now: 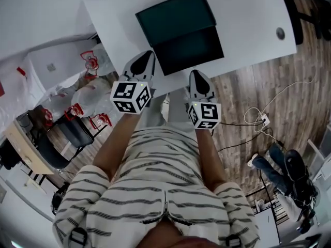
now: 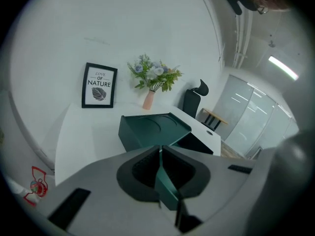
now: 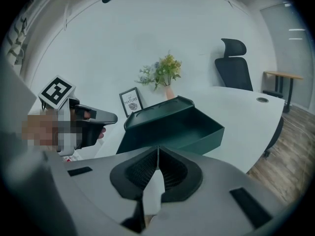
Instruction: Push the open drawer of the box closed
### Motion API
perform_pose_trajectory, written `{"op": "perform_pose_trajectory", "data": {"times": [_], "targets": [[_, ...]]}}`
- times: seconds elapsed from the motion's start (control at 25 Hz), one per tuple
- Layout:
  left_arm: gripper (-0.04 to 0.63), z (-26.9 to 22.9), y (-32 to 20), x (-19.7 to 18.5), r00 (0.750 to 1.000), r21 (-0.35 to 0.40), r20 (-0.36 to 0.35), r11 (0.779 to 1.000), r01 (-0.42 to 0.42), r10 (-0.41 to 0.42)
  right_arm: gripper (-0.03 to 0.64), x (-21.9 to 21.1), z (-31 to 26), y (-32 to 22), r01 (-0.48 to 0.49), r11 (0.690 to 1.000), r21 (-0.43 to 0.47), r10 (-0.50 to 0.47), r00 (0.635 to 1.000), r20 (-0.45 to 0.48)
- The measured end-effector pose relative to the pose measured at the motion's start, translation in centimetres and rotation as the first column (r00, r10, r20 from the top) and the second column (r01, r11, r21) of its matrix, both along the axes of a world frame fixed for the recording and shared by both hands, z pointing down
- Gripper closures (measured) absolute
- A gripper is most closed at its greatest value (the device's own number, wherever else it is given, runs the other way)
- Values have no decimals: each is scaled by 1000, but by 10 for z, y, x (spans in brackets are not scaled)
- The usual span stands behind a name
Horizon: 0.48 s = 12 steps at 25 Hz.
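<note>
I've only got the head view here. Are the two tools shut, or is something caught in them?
Observer: The left tool has its jaws together, with nothing between them.
Operator: And the right one?
Observer: The right tool is the same: jaws together, empty.
Operator: Anything behind the box that I can't see?
Observer: A vase stands behind the box.
</note>
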State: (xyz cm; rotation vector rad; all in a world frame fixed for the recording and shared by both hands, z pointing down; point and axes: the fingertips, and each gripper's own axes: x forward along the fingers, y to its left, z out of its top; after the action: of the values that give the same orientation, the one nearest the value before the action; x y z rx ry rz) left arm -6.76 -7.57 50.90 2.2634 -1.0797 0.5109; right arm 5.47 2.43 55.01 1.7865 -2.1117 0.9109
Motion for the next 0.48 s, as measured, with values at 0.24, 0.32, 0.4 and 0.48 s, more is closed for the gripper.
{"op": "perform_pose_trajectory", "data": {"times": [0.24, 0.32, 0.4, 0.48], "targets": [[527, 12, -18, -5, 998, -61, -26, 996, 60, -61, 586, -2, 5, -3, -6, 1000, -14, 6, 1000, 7], [512, 19, -22, -7, 997, -86, -13, 994, 72, -74, 586, -2, 7, -3, -5, 1000, -18, 5, 1000, 7], [499, 25, -26, -9, 996, -112, 4, 990, 84, -84, 586, -2, 10, -2, -4, 1000, -24, 4, 1000, 8], [495, 31, -30, -12, 995, -142, 16, 985, 101, -100, 586, -2, 13, -1, -4, 1000, -29, 5, 1000, 10]]}}
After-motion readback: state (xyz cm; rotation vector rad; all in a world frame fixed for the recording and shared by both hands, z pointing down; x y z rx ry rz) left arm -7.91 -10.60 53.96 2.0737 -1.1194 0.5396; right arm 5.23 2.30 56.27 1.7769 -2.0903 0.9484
